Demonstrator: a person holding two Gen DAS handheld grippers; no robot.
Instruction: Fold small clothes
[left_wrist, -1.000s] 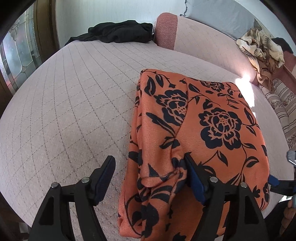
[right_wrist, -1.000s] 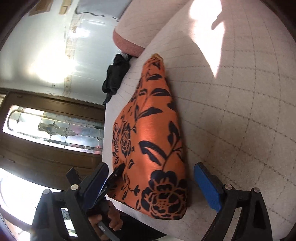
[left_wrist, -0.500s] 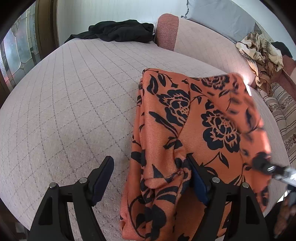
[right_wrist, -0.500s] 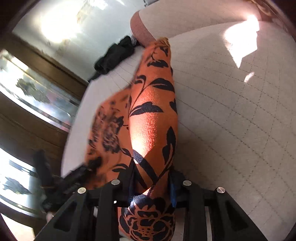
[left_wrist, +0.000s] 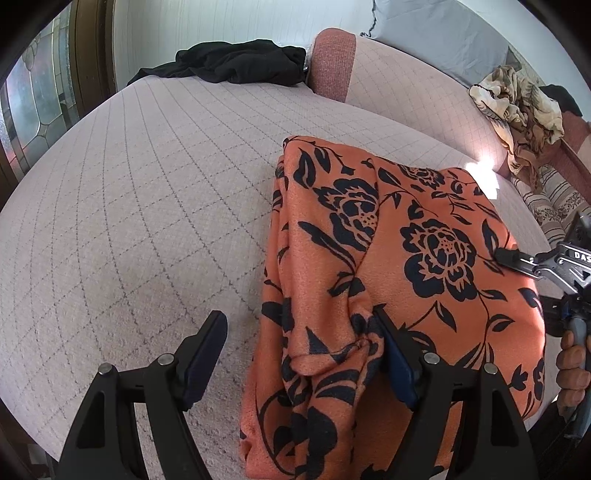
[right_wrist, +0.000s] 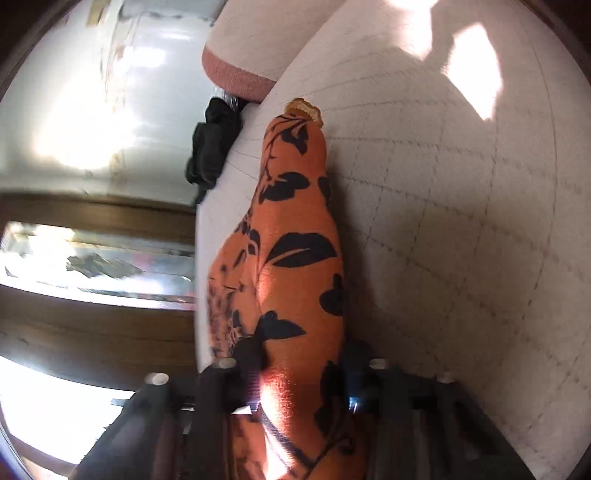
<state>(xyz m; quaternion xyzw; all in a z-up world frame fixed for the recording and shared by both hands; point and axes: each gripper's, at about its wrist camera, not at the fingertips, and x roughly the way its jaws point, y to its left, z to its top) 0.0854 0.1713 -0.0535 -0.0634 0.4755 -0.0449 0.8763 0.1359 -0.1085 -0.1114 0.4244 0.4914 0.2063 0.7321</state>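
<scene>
With its jaws freshly closed, the right gripper (right_wrist: 301, 373) pinches a raised ridge of the orange floral garment (left_wrist: 399, 280), which a second ago lay flat between spread pads. That suggests a fold is under way. The left gripper (left_wrist: 301, 354) stands spread, one finger on the cloth's near-left bunched edge, the other over bare quilted bedspread (left_wrist: 147, 206), gripping nothing. Left of the garment, the bedspread runs open toward a black garment (left_wrist: 236, 66) at the far edge; right of it, little room remains before the bed's edge and a striped cushion (left_wrist: 554, 195).
</scene>
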